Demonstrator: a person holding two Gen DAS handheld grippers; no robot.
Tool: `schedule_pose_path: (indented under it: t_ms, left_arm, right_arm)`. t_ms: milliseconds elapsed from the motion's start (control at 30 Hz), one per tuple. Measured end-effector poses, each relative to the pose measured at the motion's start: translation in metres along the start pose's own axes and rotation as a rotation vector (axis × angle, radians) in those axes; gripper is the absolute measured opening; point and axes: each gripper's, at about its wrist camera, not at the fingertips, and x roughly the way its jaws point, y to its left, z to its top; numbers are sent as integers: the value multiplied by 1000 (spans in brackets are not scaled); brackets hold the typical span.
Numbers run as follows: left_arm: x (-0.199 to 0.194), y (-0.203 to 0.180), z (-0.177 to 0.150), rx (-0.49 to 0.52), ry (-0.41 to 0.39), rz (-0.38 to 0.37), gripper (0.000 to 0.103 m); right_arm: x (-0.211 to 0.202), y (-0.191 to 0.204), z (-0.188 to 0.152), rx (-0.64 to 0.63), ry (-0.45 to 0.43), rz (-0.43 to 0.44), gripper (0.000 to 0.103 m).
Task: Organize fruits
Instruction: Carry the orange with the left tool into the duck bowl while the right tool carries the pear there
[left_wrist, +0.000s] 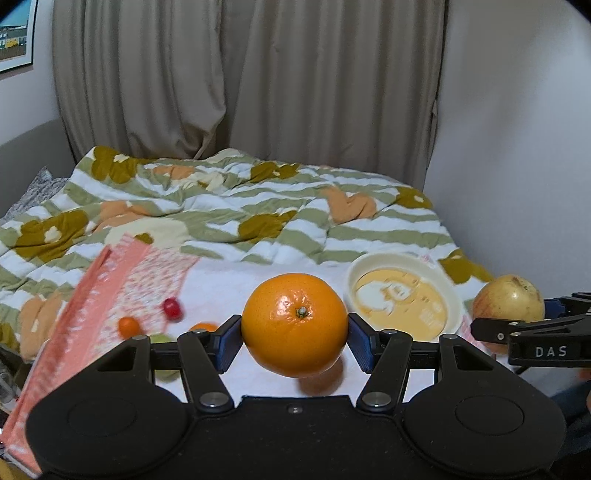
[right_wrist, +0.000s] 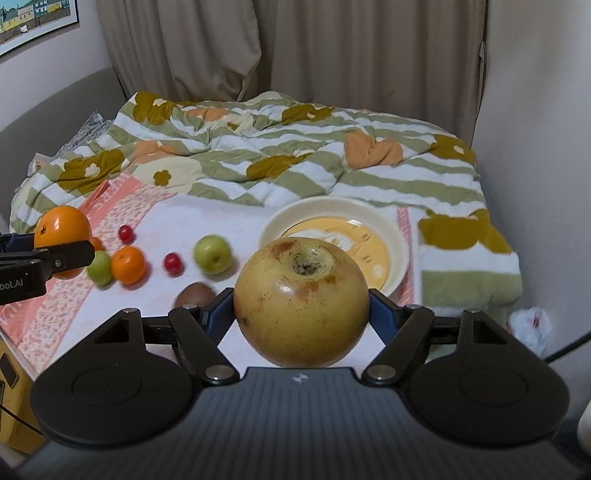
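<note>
From the left wrist view: the left claw (left_wrist: 294, 334) is pinching a big orange (left_wrist: 294, 324) between its blue pads (left_wrist: 228, 341), holding it up off the bed with its stem end facing the camera. Just past it on the right sits the cream bowl (left_wrist: 458, 295), yellow on the inside with a white print, and there's no fruit in it that I can see. Further right the right claw (left_wrist: 524, 328) pokes in from the edge with a yellowish apple (left_wrist: 509, 300) in its grip. Off to the left, loose on the pink patterned cloth (left_wrist: 122, 280), there's a red cherry-looking thing (left_wrist: 172, 308), a small orange (left_wrist: 129, 326), and bits of another orange one and a green one half hidden behind the claw. The striped flowery blanket (left_wrist: 258, 206) is bunched up behind everything.

Right wrist view now: the right claw (right_wrist: 301, 314) is clamped on that apple (right_wrist: 301, 302), held in the air, dimple end up, spotty and a bit bruised. The bowl (right_wrist: 400, 236) is right behind it, looks bare inside. Scattered on the cloth (right_wrist: 74, 302) to the left: a green apple (right_wrist: 213, 254), two little red fruits (right_wrist: 172, 263) (right_wrist: 125, 233), a small orange (right_wrist: 128, 264), another green one (right_wrist: 99, 268) touching it, and a brown kiwi (right_wrist: 195, 294) tucked just beside the claw's left finger. At the far left the left claw (right_wrist: 48, 243) hangs with its orange (right_wrist: 62, 226).
</note>
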Motion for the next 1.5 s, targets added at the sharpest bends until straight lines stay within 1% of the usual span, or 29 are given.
schedule_pose_path:
  t_ms: [167,267,467,567,667,867,1067,1200,1433,1467,1500]
  left_arm:
    - [26,-30,22,28,0,-18,64]
    - [49,-43,35,40,6,-45,64]
    - [108,-66,52,99,45,-97,64]
    - [137,-75,57,137,59,-139,64]
    - [165,-84,61,180,77,-165,64]
    - [216,-100,60,252,127,-188,64]
    - [252,-121,54,366,156,-193,64]
    - [267,-128,49,394,179,-207,64]
    - [281,-138,42,447,187,-208,66]
    - [280,-140,42,456,172,-212,74]
    - [278,-141,43,466,152,-211,87]
  right_arm:
    - [19,-37,22,16,-8,-3,90]
    - [33,-54,33,27,-14,-14,90]
    - [66,-81,54,65,-7,-37,91]
    - [81,-90,63,69,-2,-57,91]
    - [94,-97,70,84,1,-72,90]
    - [120,-112,77,128,23,-88,91]
    - [139,-124,77,156,53,-106,91]
    - [146,-131,75,167,66,-120,91]
    - [150,-137,72,184,79,-134,91]
    - [149,-137,72,185,78,-135,91]
    - [149,-138,72,186,78,-136,91]
